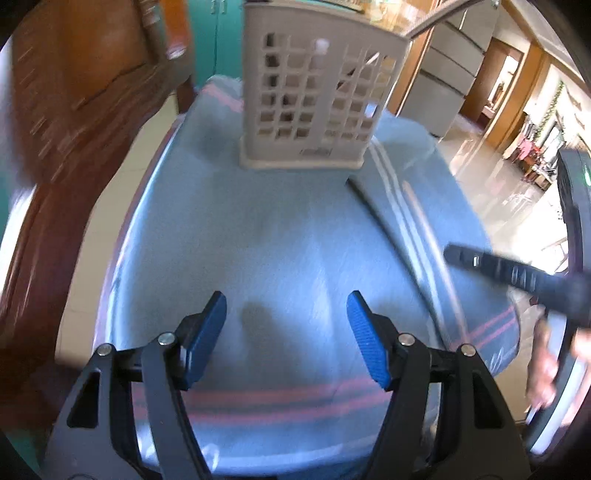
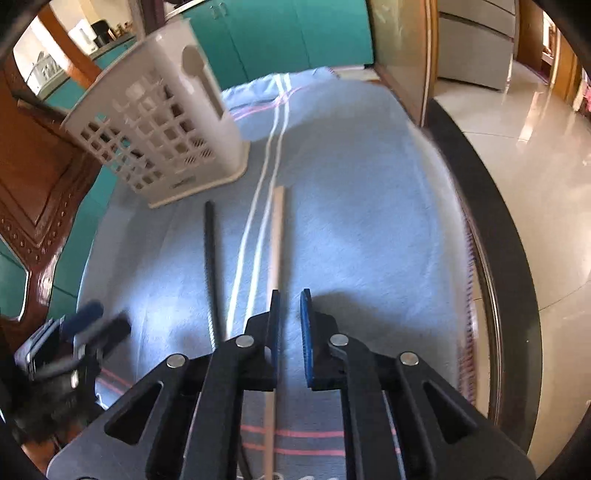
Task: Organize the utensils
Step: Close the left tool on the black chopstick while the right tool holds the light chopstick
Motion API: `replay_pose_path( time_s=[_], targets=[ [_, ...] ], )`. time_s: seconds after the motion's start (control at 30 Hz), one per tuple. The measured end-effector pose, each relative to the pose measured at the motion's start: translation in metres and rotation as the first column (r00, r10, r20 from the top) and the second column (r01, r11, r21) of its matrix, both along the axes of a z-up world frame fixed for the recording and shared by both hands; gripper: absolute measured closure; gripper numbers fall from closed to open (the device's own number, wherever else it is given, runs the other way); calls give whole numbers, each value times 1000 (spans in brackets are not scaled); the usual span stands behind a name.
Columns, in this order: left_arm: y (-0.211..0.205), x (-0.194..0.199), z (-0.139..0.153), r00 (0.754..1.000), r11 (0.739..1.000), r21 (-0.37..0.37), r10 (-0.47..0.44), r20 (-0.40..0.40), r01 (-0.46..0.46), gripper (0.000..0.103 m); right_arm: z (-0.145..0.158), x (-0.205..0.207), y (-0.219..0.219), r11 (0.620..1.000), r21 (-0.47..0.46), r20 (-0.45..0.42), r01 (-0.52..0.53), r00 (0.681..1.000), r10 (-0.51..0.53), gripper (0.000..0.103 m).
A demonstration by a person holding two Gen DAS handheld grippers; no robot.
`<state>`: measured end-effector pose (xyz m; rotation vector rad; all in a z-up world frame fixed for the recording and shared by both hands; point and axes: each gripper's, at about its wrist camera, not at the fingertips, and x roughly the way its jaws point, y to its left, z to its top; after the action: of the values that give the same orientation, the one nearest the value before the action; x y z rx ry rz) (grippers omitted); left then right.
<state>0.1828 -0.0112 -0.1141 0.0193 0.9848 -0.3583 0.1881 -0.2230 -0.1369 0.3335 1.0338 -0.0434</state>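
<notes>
A beige perforated utensil holder (image 1: 314, 99) stands at the far side of a blue-grey cloth; it also shows in the right wrist view (image 2: 159, 125) at upper left. My left gripper (image 1: 286, 332) is open and empty above the cloth. In the right wrist view a wooden handle (image 2: 277, 229) and a thin black handle (image 2: 209, 258) lie side by side on the cloth. My right gripper (image 2: 290, 317) hovers over the wooden handle with its jaws a narrow gap apart, not clamped on it. The right gripper appears blurred in the left wrist view (image 1: 517, 277).
The blue-grey cloth (image 2: 369, 206) with pink and white stripes covers a round table (image 2: 491, 229). A carved wooden chair (image 1: 66, 122) stands at the left. A tiled floor (image 2: 535, 147) lies to the right. Teal cabinets (image 2: 280, 33) stand behind. The left gripper shows blurred in the right wrist view (image 2: 74, 339).
</notes>
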Motion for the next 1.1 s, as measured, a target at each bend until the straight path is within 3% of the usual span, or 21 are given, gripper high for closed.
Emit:
replay_pose_path(
  time_s=[0.2, 0.3, 0.4, 0.43, 0.5, 0.63, 0.8, 0.9, 1.07, 1.1],
  targets=[
    [-48, 53, -3, 995, 997, -72, -29, -92, 23, 35, 9, -3, -16, 999, -12, 16, 51, 999, -50, 80],
    [-81, 64, -13, 993, 997, 3, -70, -92, 71, 37, 1, -6, -28, 998, 4, 4, 64, 998, -64, 78],
    [-100, 59, -17, 992, 984, 124, -126, -18, 127, 57, 1, -6, -28, 998, 9, 3, 60, 998, -60, 78],
    [-100, 57, -17, 988, 980, 128, -153, -10, 153, 65, 1, -4, -27, 999, 9, 8, 50, 999, -50, 78],
    [-93, 55, -16, 981, 976, 105, -192, -16, 193, 80, 5, 0, -26, 1000, 6, 15, 28, 999, -28, 78],
    [-71, 53, -15, 967, 967, 33, -249, -54, 251, 88, 12, 22, -9, 998, -30, 30, -52, 998, 53, 77],
    [-55, 52, -12, 973, 973, 45, -223, -65, 227, 89, 0, 52, 19, 983, -126, -31, -132, 991, 129, 74],
    [-53, 61, -15, 982, 983, 60, -166, -90, 171, 74, -3, 61, 30, 964, -226, -52, -137, 990, 129, 73],
    [-64, 81, -16, 988, 994, 95, -40, -147, 54, 73, -4, 67, 29, 958, -247, -55, -147, 989, 137, 74],
    [-67, 84, -16, 988, 993, 109, -22, -151, 39, 74, -4, 67, 27, 958, -244, -52, -149, 989, 140, 81]
  ],
)
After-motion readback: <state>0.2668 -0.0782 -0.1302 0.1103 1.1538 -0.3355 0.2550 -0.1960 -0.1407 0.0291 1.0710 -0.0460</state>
